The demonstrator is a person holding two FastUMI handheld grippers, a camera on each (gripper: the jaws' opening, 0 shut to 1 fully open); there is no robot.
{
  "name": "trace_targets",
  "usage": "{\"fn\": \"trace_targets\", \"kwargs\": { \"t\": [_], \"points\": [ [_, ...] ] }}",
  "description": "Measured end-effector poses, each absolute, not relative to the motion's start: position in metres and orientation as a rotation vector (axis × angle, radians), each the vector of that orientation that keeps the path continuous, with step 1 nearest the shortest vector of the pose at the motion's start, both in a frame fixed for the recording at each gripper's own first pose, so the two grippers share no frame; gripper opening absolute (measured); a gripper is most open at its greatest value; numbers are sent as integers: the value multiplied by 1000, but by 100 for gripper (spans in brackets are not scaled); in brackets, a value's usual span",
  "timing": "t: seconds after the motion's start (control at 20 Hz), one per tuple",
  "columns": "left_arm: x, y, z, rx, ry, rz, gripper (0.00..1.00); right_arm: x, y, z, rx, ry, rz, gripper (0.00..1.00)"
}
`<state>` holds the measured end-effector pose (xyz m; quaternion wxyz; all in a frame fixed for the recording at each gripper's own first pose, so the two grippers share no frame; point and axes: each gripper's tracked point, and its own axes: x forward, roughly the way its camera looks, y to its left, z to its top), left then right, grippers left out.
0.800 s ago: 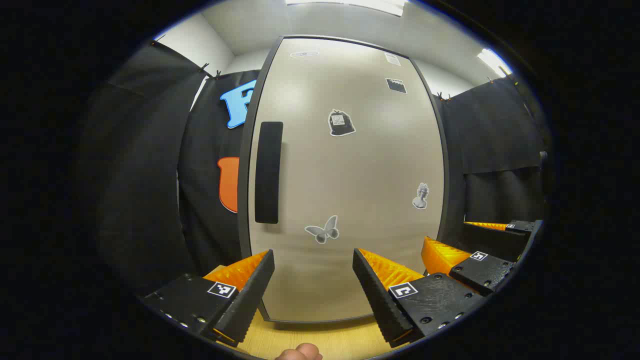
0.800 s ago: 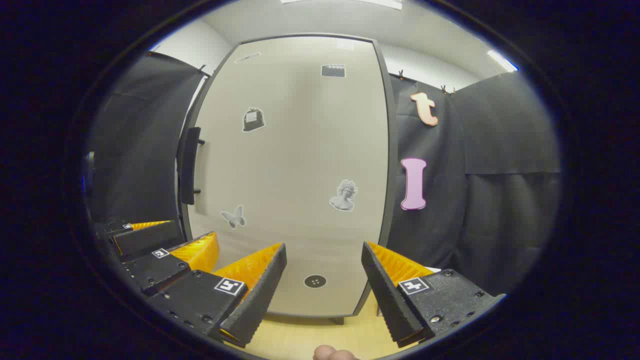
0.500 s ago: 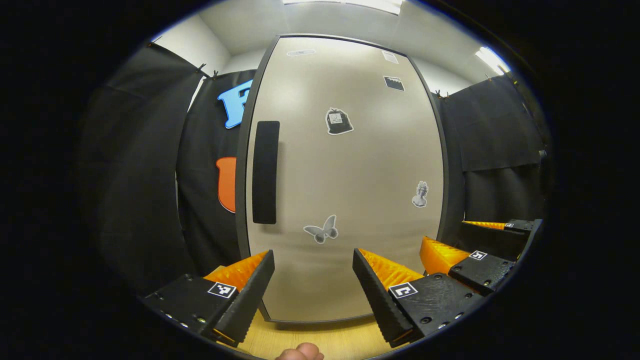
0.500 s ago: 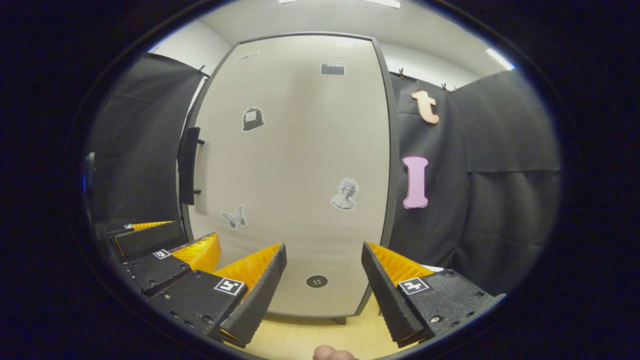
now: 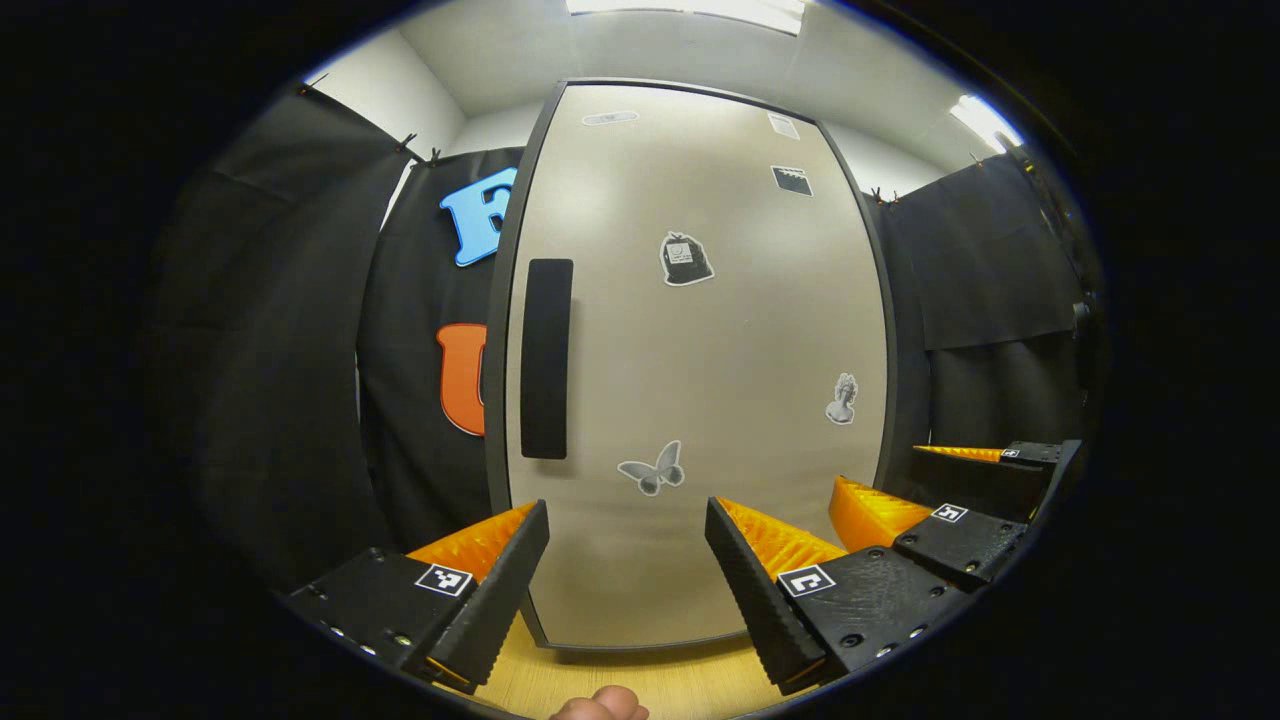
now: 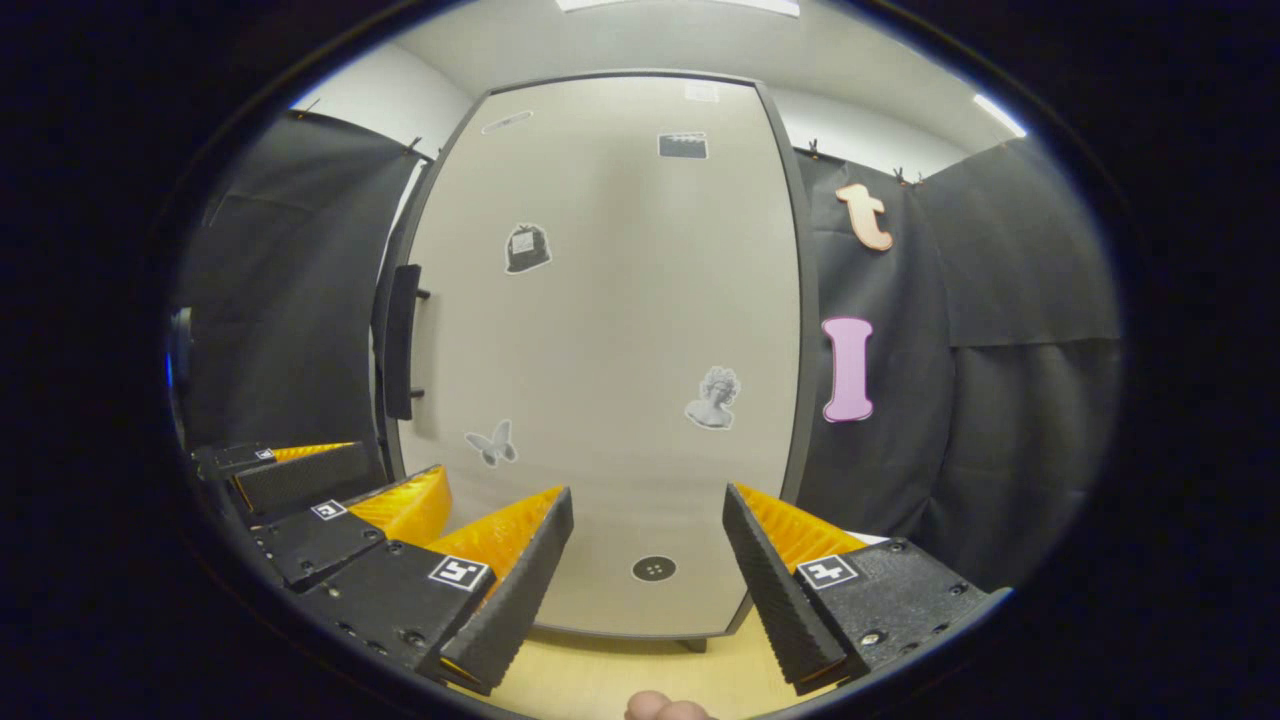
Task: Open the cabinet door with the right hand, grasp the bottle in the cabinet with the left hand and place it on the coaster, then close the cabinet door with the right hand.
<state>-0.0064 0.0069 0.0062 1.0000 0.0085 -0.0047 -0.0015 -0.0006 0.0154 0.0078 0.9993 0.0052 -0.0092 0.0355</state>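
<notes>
A light wooden counter (image 5: 640, 680) runs along the bottom of both views, its pale grain showing in a narrow strip (image 6: 600, 680). Black cloth (image 5: 290, 330) hangs in folds on either side, pinned up with small clips (image 5: 412, 140) along its top edge. Above the cloth rises a plain white wall (image 6: 380, 85), meeting a white ceiling (image 5: 660, 40). Bright ceiling lights (image 5: 690, 8) glow at the top, and another light (image 6: 1000, 112) shines toward the upper right.
</notes>
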Motion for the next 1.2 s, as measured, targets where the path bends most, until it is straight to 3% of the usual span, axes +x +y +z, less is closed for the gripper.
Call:
{"fn": "trace_targets", "kwargs": {
  "t": [0.45, 1.0, 1.2],
  "points": [
    [-40, 56, 1, 44, -2, 69, 95, 23, 66, 43, -29, -94, 184, 97],
    [-116, 158, -17, 90, 63, 317, 95, 58, 192, 95, -72, -224, 415, 97],
    [-137, 183, -24, 78, 97, 389, 95, 63, 222, 103, -124, -258, 424, 93]
  ]
}}
